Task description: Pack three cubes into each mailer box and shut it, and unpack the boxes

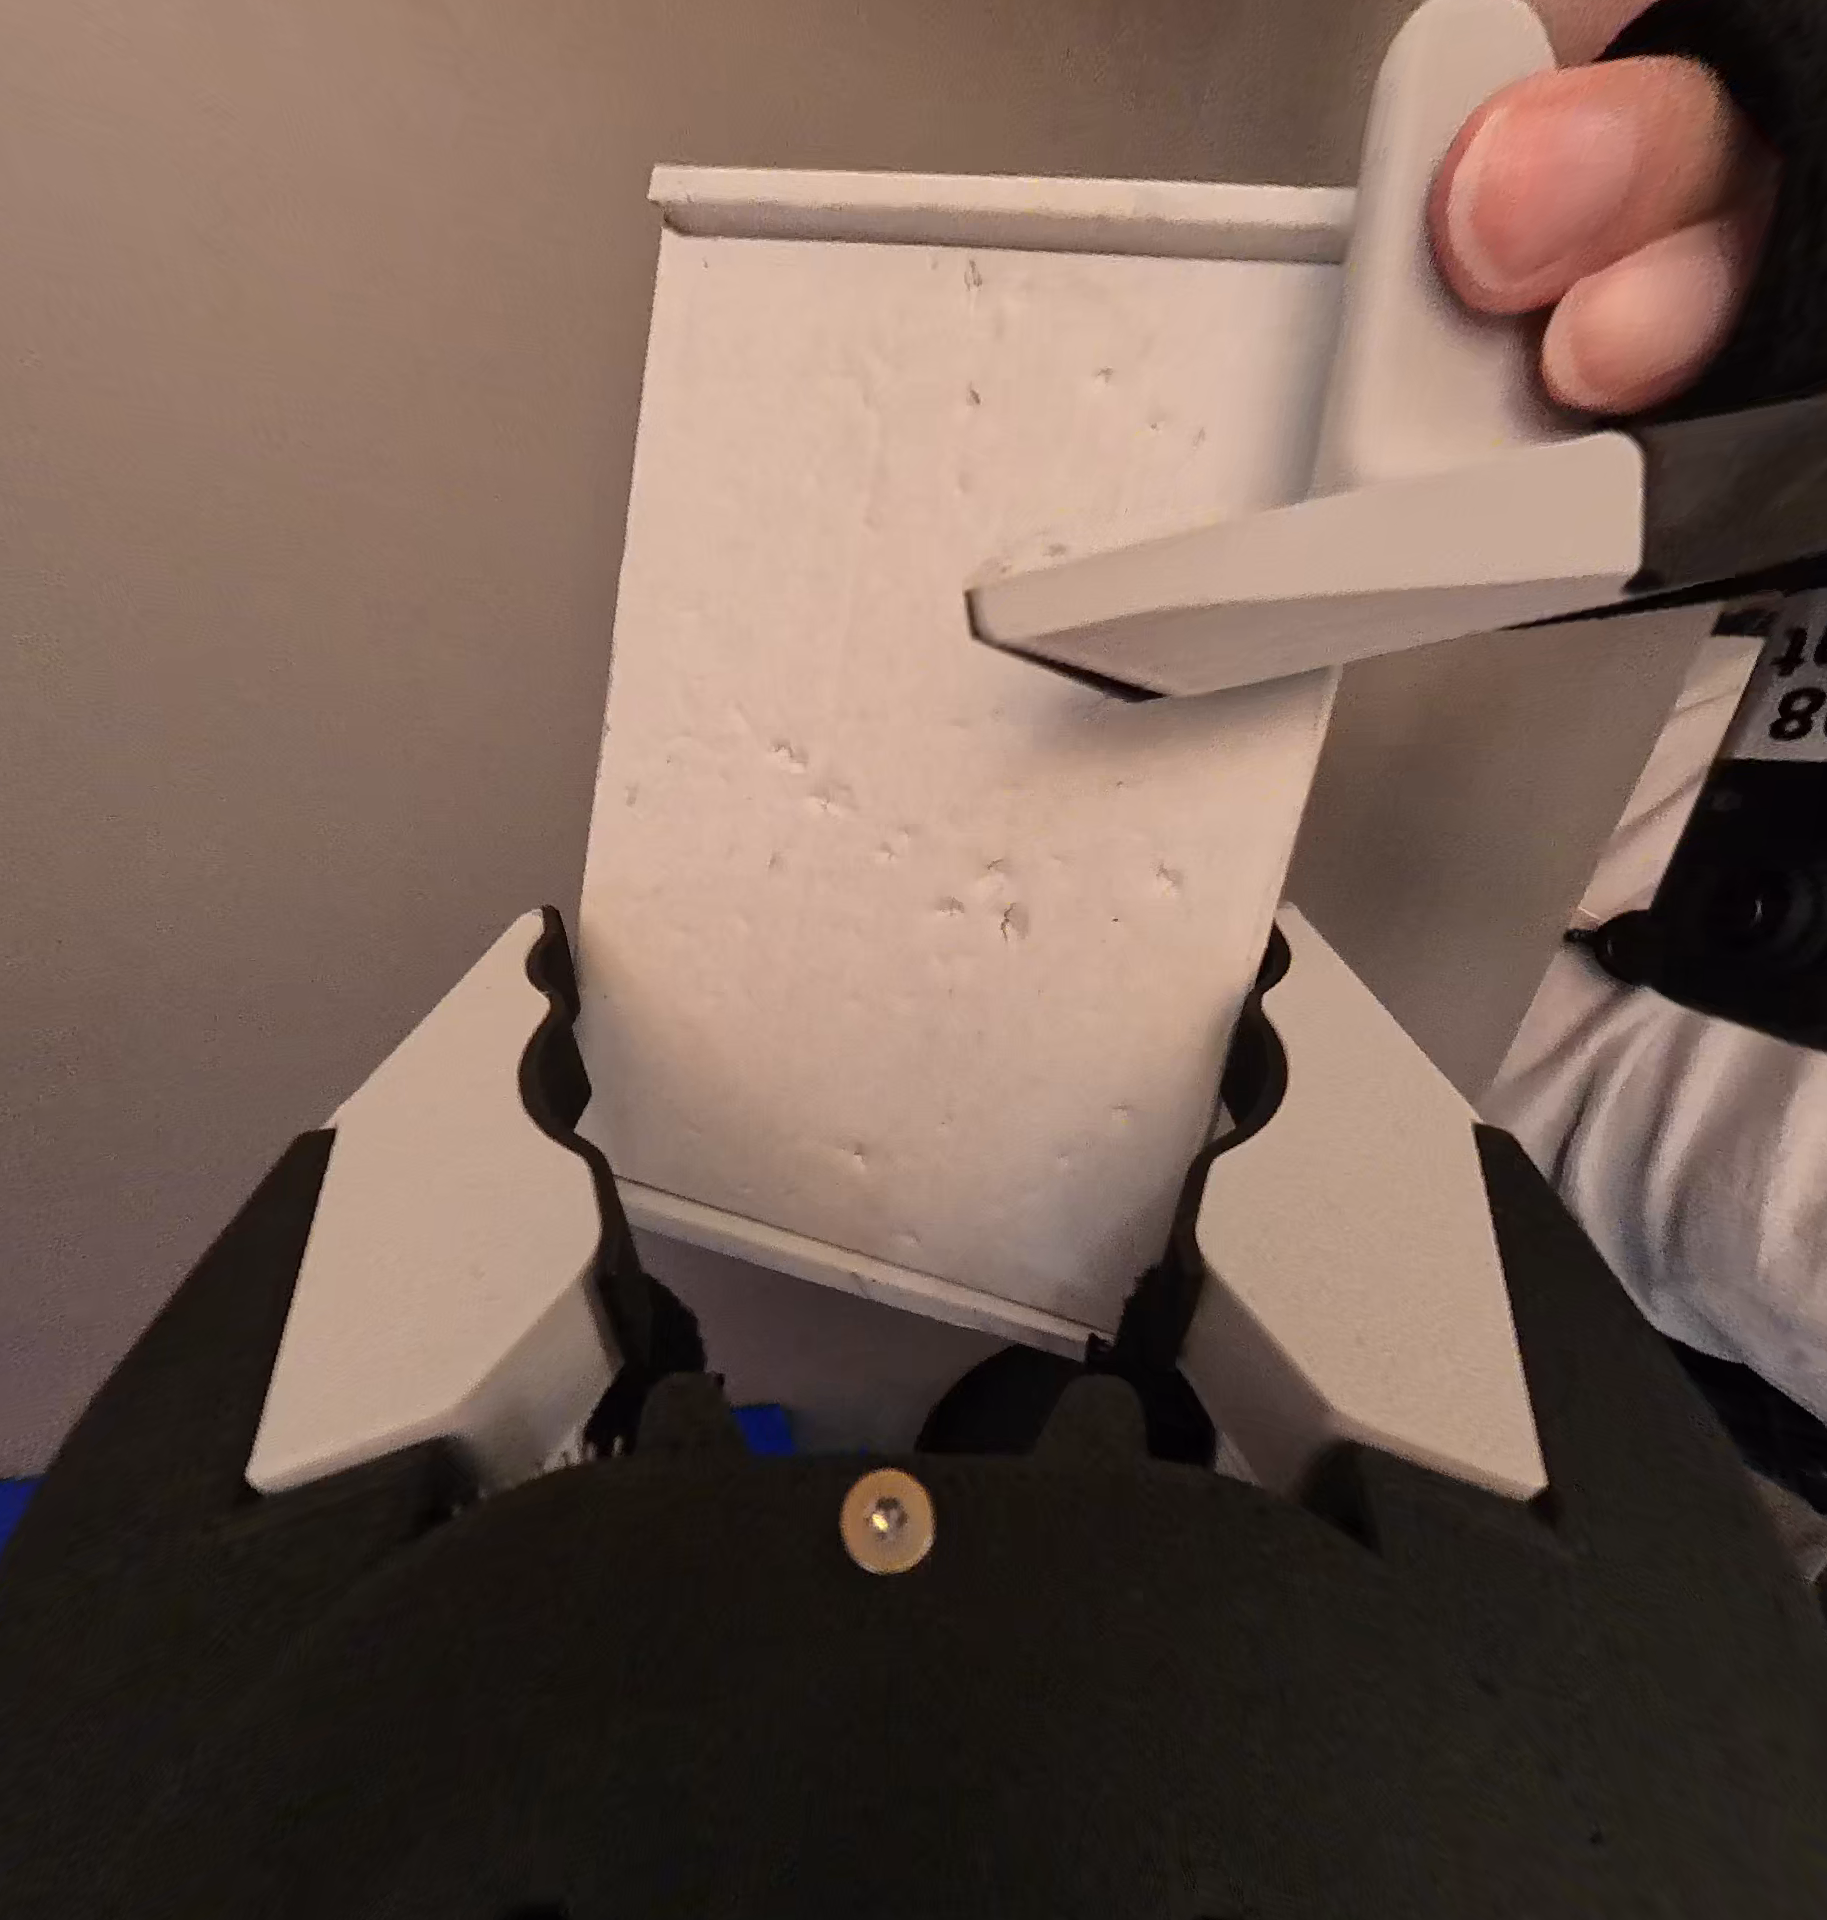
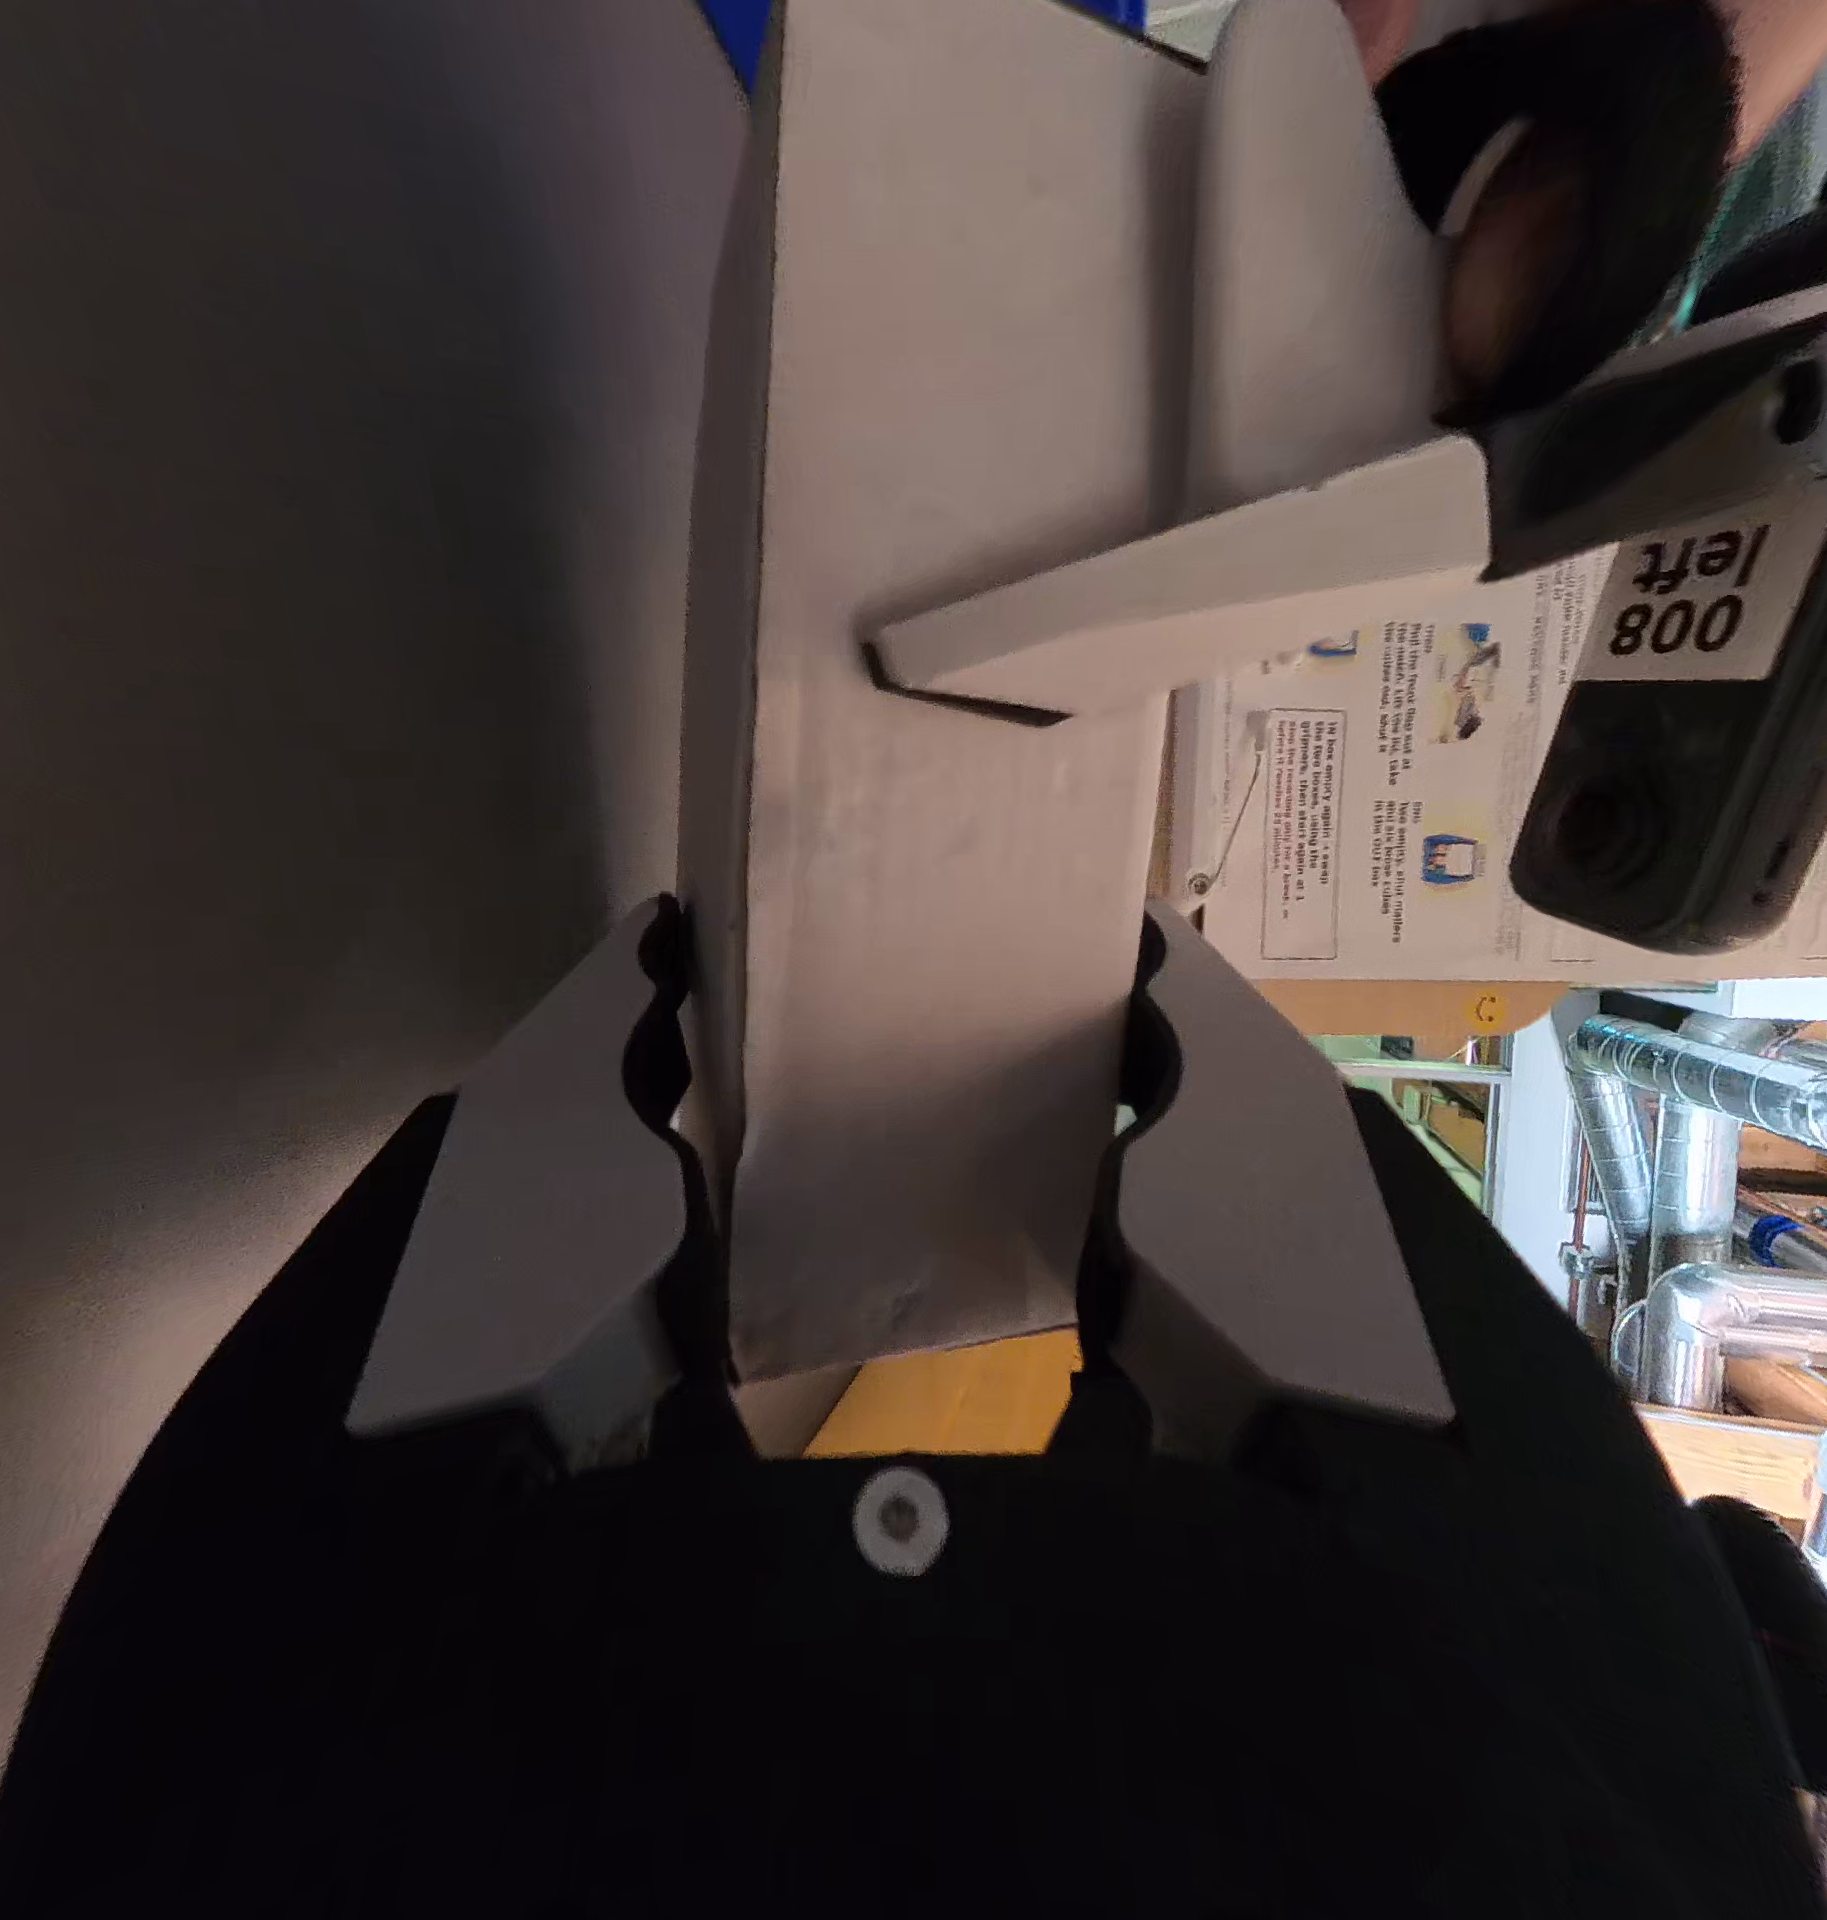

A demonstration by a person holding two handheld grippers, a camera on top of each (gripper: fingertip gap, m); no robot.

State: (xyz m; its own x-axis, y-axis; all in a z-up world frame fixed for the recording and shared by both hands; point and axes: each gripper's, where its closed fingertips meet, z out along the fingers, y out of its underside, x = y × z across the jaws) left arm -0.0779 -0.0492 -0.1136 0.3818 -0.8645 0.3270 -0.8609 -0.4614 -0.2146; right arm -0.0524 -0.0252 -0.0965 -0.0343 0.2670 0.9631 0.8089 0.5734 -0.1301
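Background: plain beige wall (image 1: 265, 520).
My left fingers (image 1: 904, 1039): clamped across a white box (image 1: 940, 727).
My right fingers (image 2: 909, 1039): clamped across the same box, yellow cube (image 2: 950, 1392) beneath.

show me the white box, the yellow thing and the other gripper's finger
box (image 1: 919, 727), left wrist view, dented broad face
yellow thing (image 2: 950, 1387), right wrist view, patch below the box
finger (image 2: 1148, 613), right wrist view, flat side

Left wrist view: soft, even light; the white box (image 1: 940, 727) is bright, its dents crisp.
Right wrist view: dimmer; the box (image 2: 940, 364) is grey, shaded against bright shelves (image 2: 1719, 1195) right of the gripper.
Shadows: gripper bodies near black.
Blur: nearest parts soft.
Distortion: wide-angle stretch at the edges.
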